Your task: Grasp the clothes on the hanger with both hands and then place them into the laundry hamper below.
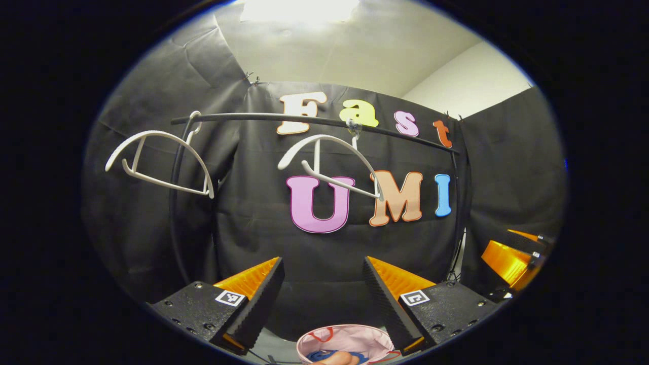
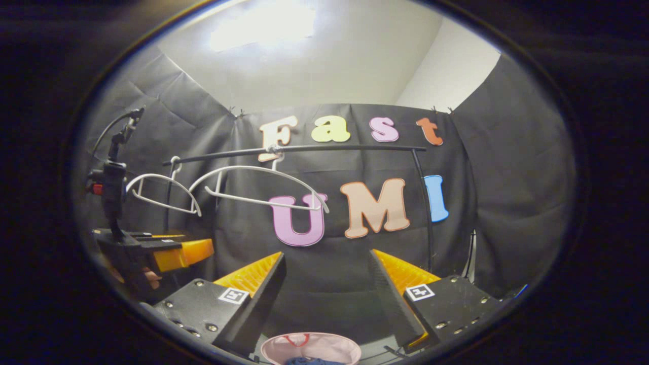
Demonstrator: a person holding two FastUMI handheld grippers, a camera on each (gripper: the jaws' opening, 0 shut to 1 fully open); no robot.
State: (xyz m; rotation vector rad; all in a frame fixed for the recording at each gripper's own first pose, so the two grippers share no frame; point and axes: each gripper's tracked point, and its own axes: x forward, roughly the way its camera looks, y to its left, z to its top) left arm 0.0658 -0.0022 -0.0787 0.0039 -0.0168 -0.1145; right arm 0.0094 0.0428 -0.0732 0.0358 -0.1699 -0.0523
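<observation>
Both hangers (image 1: 162, 162) on the rail (image 1: 314, 120) hang bare. The clothes (image 1: 329, 356) lie in the laundry hamper (image 1: 350, 340) below (task apparently complete). Left gripper (image 1: 323, 294) and right gripper (image 2: 327, 294) hover above it, fingers spread and empty.

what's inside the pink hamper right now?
Blue fabric lies in the pink hamper, seen at, with something peach-toned beside it that I can't identify. The bag's walls and the view's lower edge hide the rest. Both hangers are bare.
</observation>
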